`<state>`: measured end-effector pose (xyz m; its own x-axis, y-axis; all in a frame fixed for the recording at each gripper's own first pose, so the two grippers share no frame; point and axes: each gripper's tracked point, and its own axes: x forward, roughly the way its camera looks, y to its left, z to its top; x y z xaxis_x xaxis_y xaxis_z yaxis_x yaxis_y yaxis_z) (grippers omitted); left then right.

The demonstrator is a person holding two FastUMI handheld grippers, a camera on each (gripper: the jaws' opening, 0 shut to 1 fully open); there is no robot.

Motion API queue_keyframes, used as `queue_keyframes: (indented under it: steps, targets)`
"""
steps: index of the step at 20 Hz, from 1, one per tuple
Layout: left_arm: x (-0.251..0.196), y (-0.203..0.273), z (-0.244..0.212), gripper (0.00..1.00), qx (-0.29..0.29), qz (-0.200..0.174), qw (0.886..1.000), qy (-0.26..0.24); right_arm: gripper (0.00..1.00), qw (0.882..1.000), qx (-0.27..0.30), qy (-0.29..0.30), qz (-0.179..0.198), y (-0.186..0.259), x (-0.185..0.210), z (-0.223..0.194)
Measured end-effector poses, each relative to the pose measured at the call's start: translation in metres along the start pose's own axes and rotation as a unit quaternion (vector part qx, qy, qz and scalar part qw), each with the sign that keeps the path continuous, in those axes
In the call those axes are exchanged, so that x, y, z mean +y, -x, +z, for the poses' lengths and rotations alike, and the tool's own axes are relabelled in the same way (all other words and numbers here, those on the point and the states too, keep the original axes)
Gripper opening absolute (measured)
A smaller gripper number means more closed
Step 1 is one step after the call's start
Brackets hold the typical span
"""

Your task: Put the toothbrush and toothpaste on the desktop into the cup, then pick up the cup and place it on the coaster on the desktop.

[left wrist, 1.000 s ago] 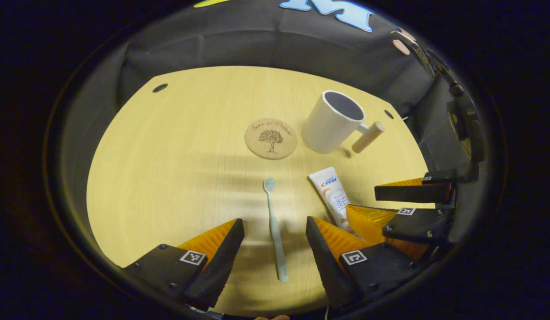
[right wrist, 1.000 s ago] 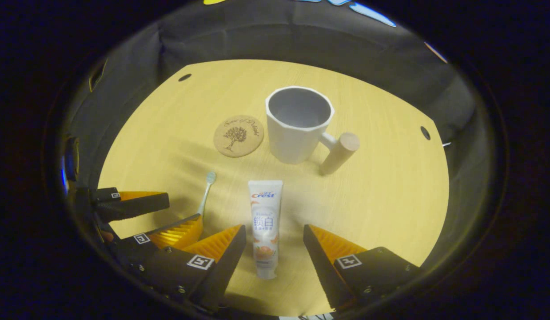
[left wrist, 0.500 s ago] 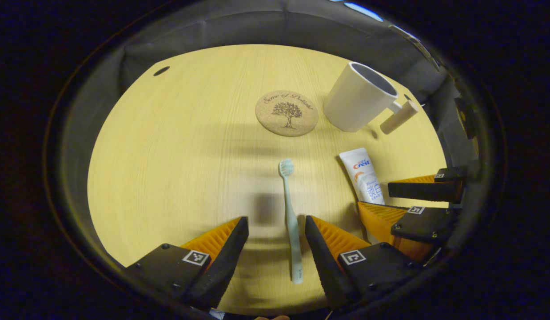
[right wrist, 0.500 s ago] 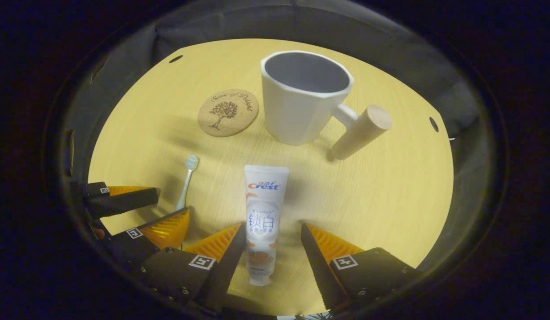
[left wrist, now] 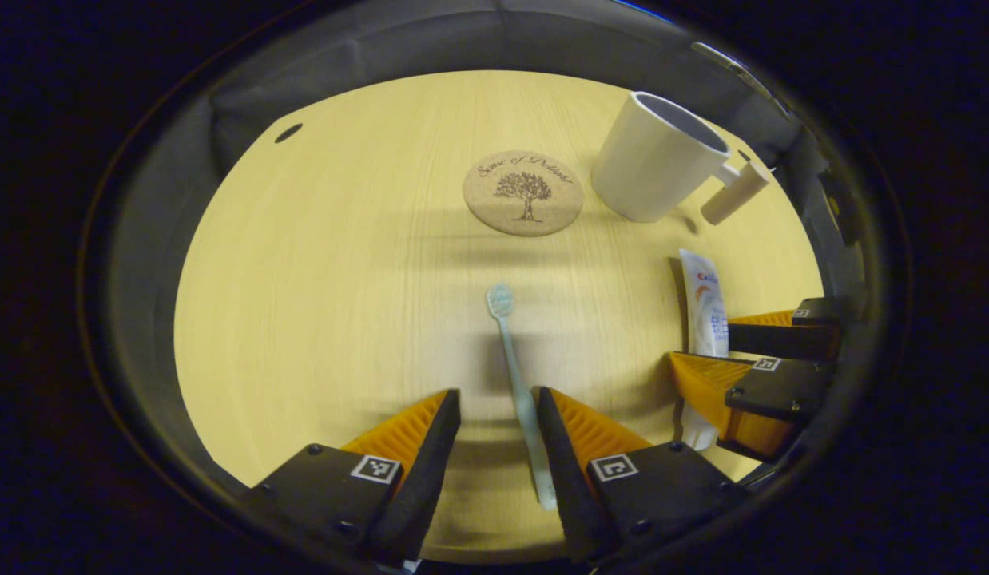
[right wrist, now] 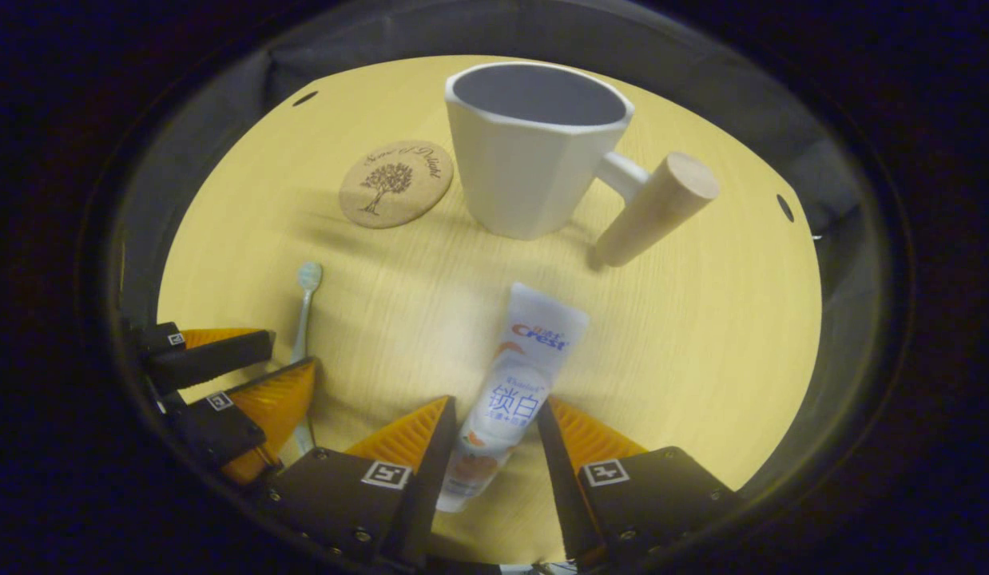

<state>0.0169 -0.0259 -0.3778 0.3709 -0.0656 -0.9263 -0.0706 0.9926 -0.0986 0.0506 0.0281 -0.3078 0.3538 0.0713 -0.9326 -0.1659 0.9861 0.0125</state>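
The pale green toothbrush [left wrist: 512, 359] lies flat on the wooden desktop [left wrist: 343, 279], its handle between the fingers of my left gripper [left wrist: 498, 397]. That gripper is open, with the handle close to its right finger. My right gripper [right wrist: 494, 407] is shut on the lower half of the white toothpaste tube [right wrist: 526, 375], which now lies slanted. In the left gripper view the tube [left wrist: 705, 295] sits in the right gripper [left wrist: 702, 350]. The white cup [right wrist: 526, 152] with a wooden handle stands upright beyond the tube, and the round cork coaster [right wrist: 395, 184] lies to its left.
The desktop is bounded by black cloth walls on all sides. A small cable hole [left wrist: 288, 132] sits in the far left corner and another [right wrist: 784, 208] near the right edge. The two grippers [right wrist: 291, 357] work side by side near the front edge.
Both grippers moved forward and down. The left fingers narrowed around the toothbrush handle. The right fingers closed onto the toothpaste, which turned from straight to slanted.
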Motion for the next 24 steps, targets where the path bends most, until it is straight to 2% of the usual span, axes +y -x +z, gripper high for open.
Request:
queue_keyframes:
  steps: [1, 3, 4, 5, 7, 8, 9, 10, 12, 13, 15, 19, 22, 23, 24]
  targets:
    - [-0.001, -0.001, 0.000, 0.59, 0.003, 0.000, 1.000, -0.002, 0.42, 1.000, -0.001, 0.001, 0.000, 0.000, 0.000, 0.001]
    - [-0.001, -0.002, 0.000, 0.59, 0.008, -0.002, 1.000, -0.013, 0.39, 1.000, 0.003, 0.003, 0.000, 0.001, 0.001, 0.000]
    - [-0.002, -0.001, 0.001, 0.42, 0.010, -0.003, 1.000, -0.008, 0.41, 1.000, 0.004, -0.001, -0.001, 0.002, 0.001, -0.001]
    - [-0.003, -0.002, 0.001, 0.26, 0.009, -0.003, 1.000, -0.009, 0.30, 1.000, 0.004, 0.001, -0.001, 0.002, 0.001, -0.001]
    - [-0.001, -0.002, 0.002, 0.26, 0.008, -0.005, 1.000, -0.011, 0.30, 1.000, 0.004, 0.006, 0.000, 0.002, 0.001, -0.001]
    - [-0.003, -0.001, 0.002, 0.20, 0.009, -0.006, 1.000, -0.003, 0.30, 1.000, -0.009, -0.006, 0.002, 0.004, 0.001, 0.001]
    - [-0.002, -0.003, 0.003, 0.19, 0.004, -0.003, 1.000, 0.002, 0.19, 1.000, -0.001, -0.016, 0.013, 0.003, 0.004, -0.001]
    - [-0.004, -0.002, 0.002, 0.13, 0.004, -0.005, 1.000, 0.004, 0.19, 0.999, -0.011, -0.025, 0.019, 0.004, 0.004, 0.002]
    - [0.000, -0.001, 0.001, 0.13, -0.001, -0.009, 1.000, 0.005, 0.19, 0.998, -0.021, -0.041, 0.035, 0.007, 0.005, 0.003]
    - [0.002, 0.000, 0.001, 0.13, -0.005, -0.013, 1.000, 0.005, 0.09, 0.997, -0.025, -0.051, 0.045, 0.004, 0.007, 0.004]
    - [0.004, 0.002, 0.000, 0.13, -0.019, -0.018, 1.000, 0.004, 0.09, 0.996, -0.038, -0.066, 0.055, 0.002, 0.008, 0.005]
    - [0.007, 0.004, -0.001, 0.13, -0.035, -0.020, 0.999, 0.001, 0.09, 0.995, -0.057, -0.058, 0.056, 0.003, 0.008, 0.007]
    - [0.010, 0.013, 0.006, 0.13, -0.061, -0.015, 0.998, 0.000, 0.09, 0.992, -0.083, -0.058, 0.070, 0.022, 0.012, 0.011]
    - [0.013, 0.018, 0.012, 0.10, -0.073, -0.011, 0.997, -0.005, 0.09, 0.991, -0.093, -0.058, 0.074, 0.030, 0.013, 0.013]
    - [0.014, 0.024, 0.018, 0.13, -0.088, -0.008, 0.996, -0.009, 0.09, 0.990, -0.104, -0.057, 0.077, 0.040, 0.013, 0.015]
